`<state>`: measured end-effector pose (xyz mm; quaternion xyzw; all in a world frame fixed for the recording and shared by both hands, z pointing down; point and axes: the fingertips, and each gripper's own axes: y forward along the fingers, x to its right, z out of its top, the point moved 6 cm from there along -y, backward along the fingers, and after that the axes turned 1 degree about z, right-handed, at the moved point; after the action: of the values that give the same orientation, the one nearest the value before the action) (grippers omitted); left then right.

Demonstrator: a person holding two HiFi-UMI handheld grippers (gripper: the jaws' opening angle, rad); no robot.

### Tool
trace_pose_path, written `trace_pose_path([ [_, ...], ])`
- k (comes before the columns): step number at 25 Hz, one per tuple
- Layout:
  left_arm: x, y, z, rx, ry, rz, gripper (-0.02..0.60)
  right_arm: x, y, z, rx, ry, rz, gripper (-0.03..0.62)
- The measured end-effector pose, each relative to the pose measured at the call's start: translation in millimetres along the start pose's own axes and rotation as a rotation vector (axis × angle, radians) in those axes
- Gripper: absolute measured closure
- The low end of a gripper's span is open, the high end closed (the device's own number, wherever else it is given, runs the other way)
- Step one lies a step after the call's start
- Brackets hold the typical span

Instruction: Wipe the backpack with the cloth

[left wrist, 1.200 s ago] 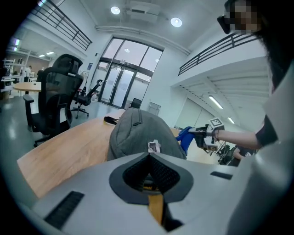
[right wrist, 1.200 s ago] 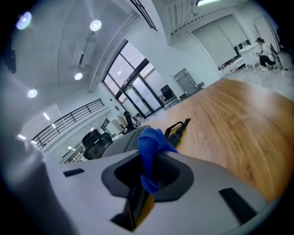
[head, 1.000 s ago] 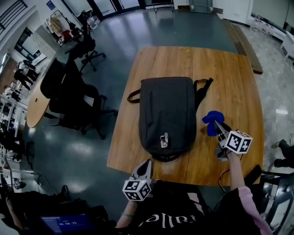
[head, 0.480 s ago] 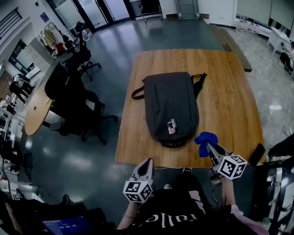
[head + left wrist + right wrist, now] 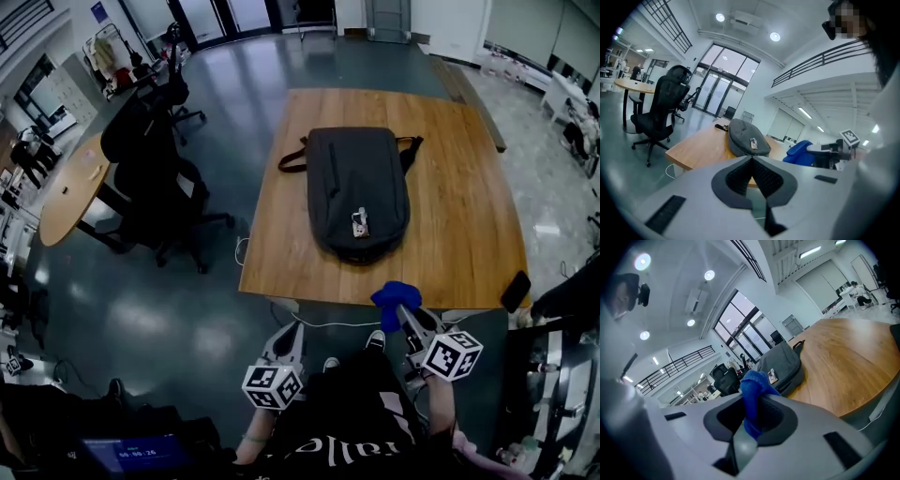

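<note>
A dark grey backpack (image 5: pixel 358 190) lies flat on the wooden table (image 5: pixel 459 225), its small tag toward me; it also shows as the backpack (image 5: pixel 746 138) and the backpack (image 5: pixel 782 365) in both gripper views. My right gripper (image 5: pixel 401 309) is shut on a blue cloth (image 5: pixel 394 293), held off the table's near edge, short of the bag. The cloth (image 5: pixel 753 394) bunches between its jaws. My left gripper (image 5: pixel 292 337) hangs lower left, below the table edge, shut with nothing in it (image 5: pixel 752 161).
Black office chairs (image 5: pixel 155 178) stand left of the table, beside a round wooden table (image 5: pixel 70 192). A white cable (image 5: pixel 281 309) trails on the floor under the near edge. A dark phone-like object (image 5: pixel 515 292) sits at the table's right corner.
The view has backed away from the table. Both grippers now sit off its near edge; the right one, still holding the cloth, came off the tabletop beside the backpack.
</note>
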<state>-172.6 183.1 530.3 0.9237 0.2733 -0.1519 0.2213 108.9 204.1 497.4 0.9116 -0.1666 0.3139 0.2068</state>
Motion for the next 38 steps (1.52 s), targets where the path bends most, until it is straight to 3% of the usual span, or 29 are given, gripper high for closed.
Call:
trace_pose_path([
  [8, 50, -11, -5, 0.048, 0.018, -0.058, 0.583, -21, -27, -11, -0.029, -0.075, 0.061, 0.539],
  [13, 83, -19, -11, 0.076, 0.023, -0.046, 0.583, -29, -49, -13, -0.055, -0.096, 0.117, 0.539],
  [22, 179, -44, -66, 0.068, 0.028, -0.047, 0.583, -5, -121, -37, -0.171, -0.199, 0.138, 0.539],
  [38, 216, -70, -85, 0.094, 0.078, -0.013, 0.583, -7, -156, -60, -0.215, -0.235, 0.234, 0.539],
])
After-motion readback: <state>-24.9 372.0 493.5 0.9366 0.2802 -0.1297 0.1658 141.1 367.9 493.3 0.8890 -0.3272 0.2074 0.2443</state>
